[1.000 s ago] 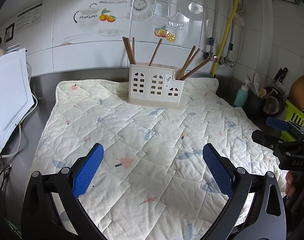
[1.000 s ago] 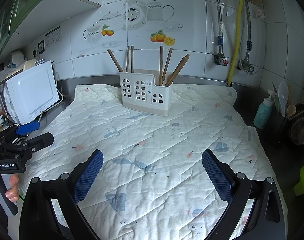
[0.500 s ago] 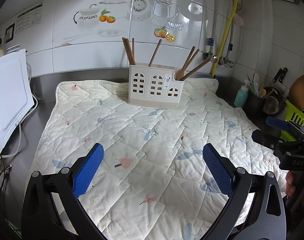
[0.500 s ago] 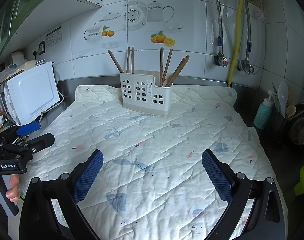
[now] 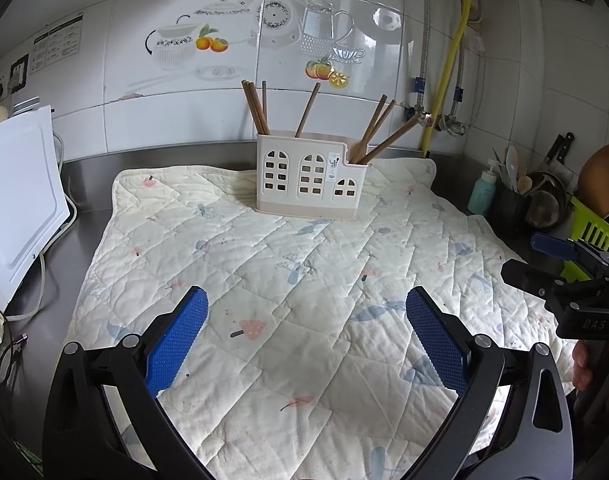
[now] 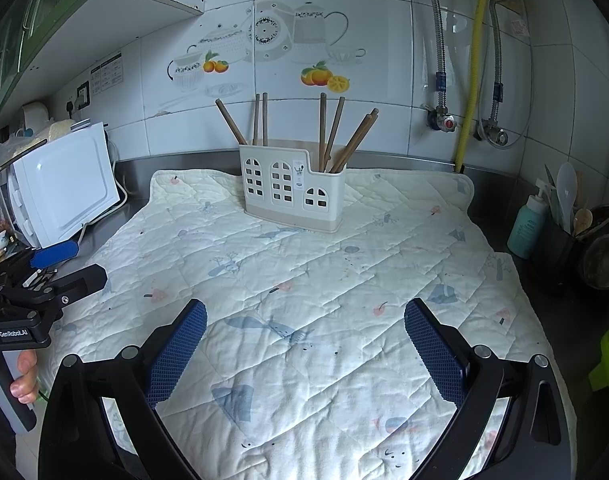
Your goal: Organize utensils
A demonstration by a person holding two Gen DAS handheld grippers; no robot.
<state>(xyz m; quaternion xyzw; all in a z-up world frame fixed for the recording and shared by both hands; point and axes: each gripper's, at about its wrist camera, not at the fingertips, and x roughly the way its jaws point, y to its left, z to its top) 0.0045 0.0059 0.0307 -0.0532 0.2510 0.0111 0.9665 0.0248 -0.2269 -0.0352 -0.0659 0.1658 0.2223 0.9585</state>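
Jaws of left gripper (image 5: 306, 336) and right gripper (image 6: 304, 338) apart, empty, chopsticks (image 5: 260, 106) lower ends hidden inside holder (image 5: 310, 178)

This is a home kitchen. White wall tiles (image 5: 184, 92) carry teapot-and-fruit decals above a steel bench (image 5: 84, 184) spread with a quilted mat (image 5: 304, 260). A chopstick caddy (image 5: 310, 178), a soap bottle (image 6: 526, 226), water pipes (image 6: 440, 76) and green cabinets (image 6: 20, 32) surround it.
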